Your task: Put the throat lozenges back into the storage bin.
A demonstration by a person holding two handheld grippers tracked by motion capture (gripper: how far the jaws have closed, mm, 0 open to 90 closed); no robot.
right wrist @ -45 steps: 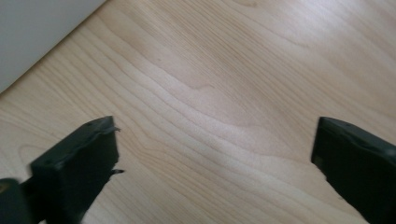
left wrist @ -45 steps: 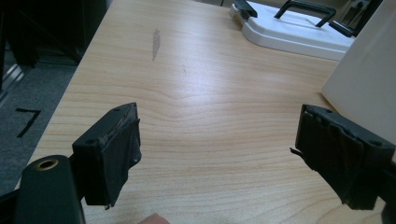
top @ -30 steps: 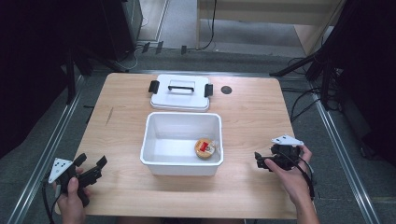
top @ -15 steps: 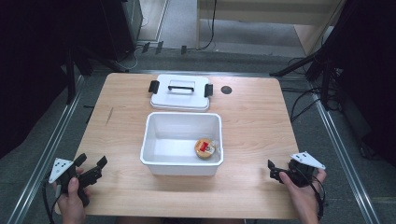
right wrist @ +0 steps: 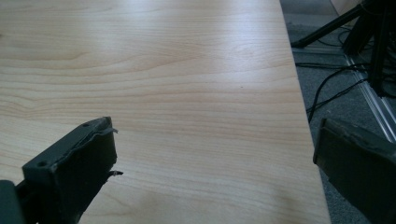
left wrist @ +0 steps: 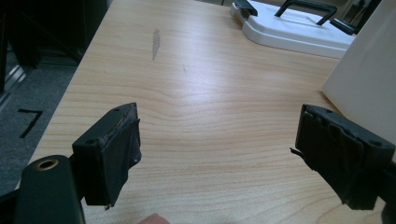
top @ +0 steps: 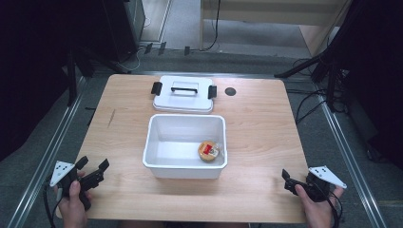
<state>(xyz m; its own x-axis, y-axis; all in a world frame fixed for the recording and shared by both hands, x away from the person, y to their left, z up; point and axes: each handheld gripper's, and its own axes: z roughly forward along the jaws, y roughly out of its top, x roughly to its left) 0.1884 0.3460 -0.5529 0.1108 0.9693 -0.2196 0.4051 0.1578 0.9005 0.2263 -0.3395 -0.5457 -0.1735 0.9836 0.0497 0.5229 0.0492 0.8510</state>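
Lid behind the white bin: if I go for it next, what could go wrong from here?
1. The lid lies beyond the bin, so reaching over could knock the bin's rim.
2. The round snack sits near the bin's right wall; a jolt might roll it.
3. Both the left gripper and right gripper are open at the table's near corners, so it is a long reach.

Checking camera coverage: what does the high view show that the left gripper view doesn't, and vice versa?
High view alone: the small round orange snack with a red label inside the white rectangular plastic bin, the right hand-held gripper at the table's near right corner, and a black round hole in the tabletop. Left gripper view alone: the worn black pads of the open left hand-held gripper close up. Both: the light wooden table, the bin, the white plastic lid with black handle.
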